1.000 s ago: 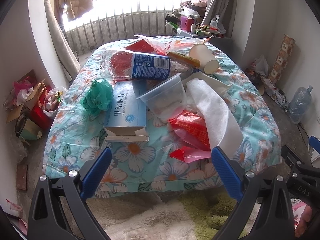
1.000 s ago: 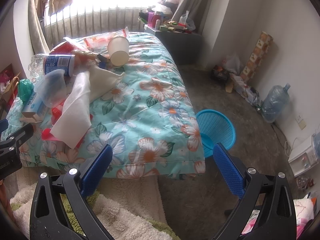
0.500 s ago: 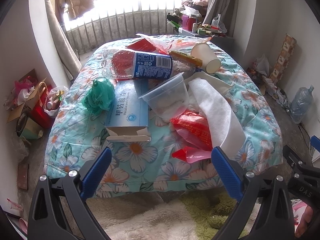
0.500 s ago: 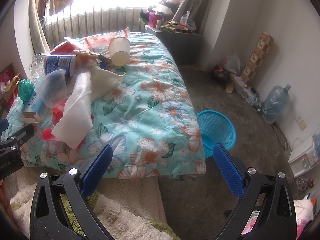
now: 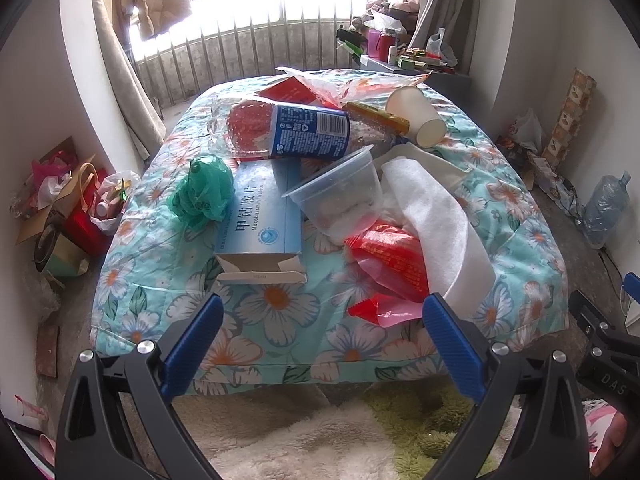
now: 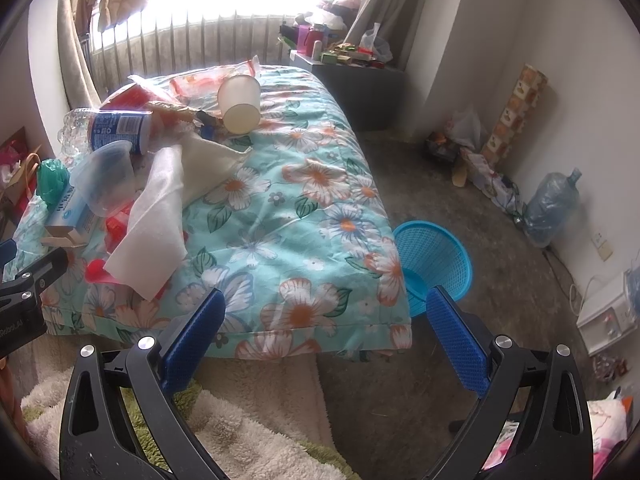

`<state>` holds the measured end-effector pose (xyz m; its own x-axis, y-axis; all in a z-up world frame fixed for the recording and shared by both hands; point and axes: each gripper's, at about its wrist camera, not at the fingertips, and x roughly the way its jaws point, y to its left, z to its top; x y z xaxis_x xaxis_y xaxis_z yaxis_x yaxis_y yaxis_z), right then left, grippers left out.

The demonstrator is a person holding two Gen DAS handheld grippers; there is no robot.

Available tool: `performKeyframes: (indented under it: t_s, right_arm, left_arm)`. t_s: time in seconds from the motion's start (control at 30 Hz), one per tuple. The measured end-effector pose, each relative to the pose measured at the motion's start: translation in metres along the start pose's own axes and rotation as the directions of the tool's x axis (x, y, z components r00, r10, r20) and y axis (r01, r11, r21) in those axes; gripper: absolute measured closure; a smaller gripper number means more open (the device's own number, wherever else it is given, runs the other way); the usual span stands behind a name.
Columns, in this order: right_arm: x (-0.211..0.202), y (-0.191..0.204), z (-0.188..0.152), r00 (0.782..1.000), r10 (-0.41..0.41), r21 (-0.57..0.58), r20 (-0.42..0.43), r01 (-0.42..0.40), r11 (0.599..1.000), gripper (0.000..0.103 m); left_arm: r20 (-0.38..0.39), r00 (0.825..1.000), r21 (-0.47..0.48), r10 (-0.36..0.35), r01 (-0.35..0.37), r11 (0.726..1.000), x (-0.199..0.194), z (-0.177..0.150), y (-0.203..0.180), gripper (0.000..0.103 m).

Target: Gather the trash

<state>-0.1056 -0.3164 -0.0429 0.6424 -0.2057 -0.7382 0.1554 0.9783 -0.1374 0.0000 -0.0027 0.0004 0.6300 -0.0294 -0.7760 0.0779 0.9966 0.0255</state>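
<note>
Trash lies piled on a floral quilt (image 5: 280, 304): a blue medicine box (image 5: 262, 216), a green plastic bag (image 5: 202, 192), a clear plastic cup (image 5: 340, 196), a crushed bottle with a blue label (image 5: 296, 130), a paper cup (image 5: 418, 116), a white tissue sheet (image 5: 436, 220) and red wrappers (image 5: 390, 260). My left gripper (image 5: 322, 340) is open and empty, short of the quilt's near edge. My right gripper (image 6: 326, 328) is open and empty over that edge. A blue mesh basket (image 6: 434, 256) stands on the floor to the quilt's right.
A shaggy cream and green rug (image 5: 320, 440) lies below the grippers. Bags and boxes (image 5: 68, 208) crowd the left wall. A water jug (image 6: 552, 202), a patterned tube (image 6: 516, 108) and a cluttered grey cabinet (image 6: 356, 76) stand on the right. A barred window (image 5: 260, 36) is behind.
Both grippers have moved slightly forward toward the quilt, so the trash looks a little nearer. Nothing on the quilt has moved.
</note>
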Motion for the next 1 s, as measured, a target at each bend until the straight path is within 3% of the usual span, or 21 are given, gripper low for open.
performKeyframes:
  t_s: [1.0]
  right_arm:
    - [0.0019, -0.0009, 0.0018, 1.0, 0.021, 0.012, 0.004, -0.021, 1.0, 0.007]
  left_arm:
    - [0.006, 1.0, 0.0, -0.015, 0.015, 1.0, 0.0051, -0.0027, 0.0063, 0.005]
